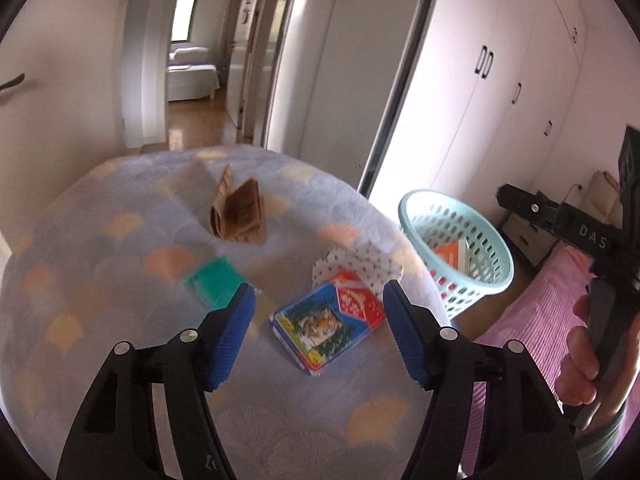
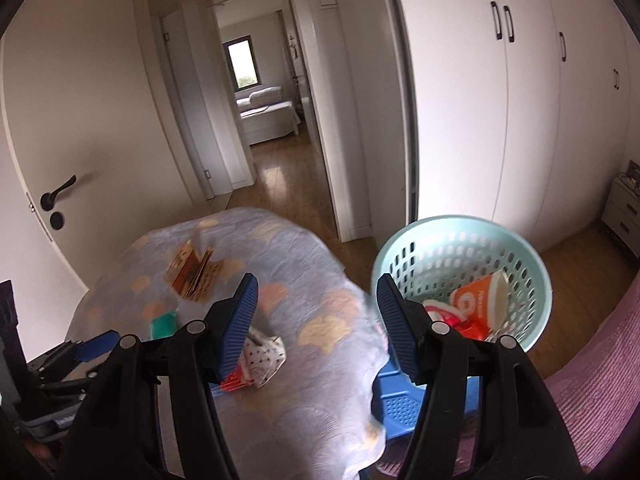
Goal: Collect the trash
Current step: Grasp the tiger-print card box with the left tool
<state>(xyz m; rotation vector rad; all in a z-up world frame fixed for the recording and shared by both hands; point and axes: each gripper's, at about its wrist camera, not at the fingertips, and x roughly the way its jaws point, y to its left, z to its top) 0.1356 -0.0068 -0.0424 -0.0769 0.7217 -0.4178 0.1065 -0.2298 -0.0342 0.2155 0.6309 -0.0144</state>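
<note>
In the pale blue perforated basket (image 2: 464, 240), which stands on the floor just beside the quilt-covered surface (image 1: 120, 360), some trash already sits: an orange paper cup (image 2: 482, 300) lying on its side and a red-and-white wrapper (image 2: 440, 312) next to it, so the task is partly done. Still left on the quilt, all on the side away from the basket or near its edge: a blue-and-red printed carton (image 1: 328, 320) with a tiger picture, closest to the basket; a crumpled white dotted paper (image 1: 360, 268) touching the carton on its far side; a green box (image 1: 214, 284), blurred, further from the basket; and a brown folded paper bag (image 1: 240, 216) standing half open, farthest from the basket. That makes four pieces uncollected as far as the views show. Left gripper (image 1: 320, 332) hovers over the quilt with its blue pads apart and the carton lying between them, not pinched; nothing held. Right gripper (image 2: 318, 324) hangs between quilt edge and basket, pads apart, empty too; a hand (image 1: 588, 356) on its handle shows in the left wrist view. Judgement: roughly a third done, the carton looks like the next pickup, then a short carry to the basket. A blue plastic stool (image 2: 404, 400) sits under the quilt edge near the basket; not trash.
</note>
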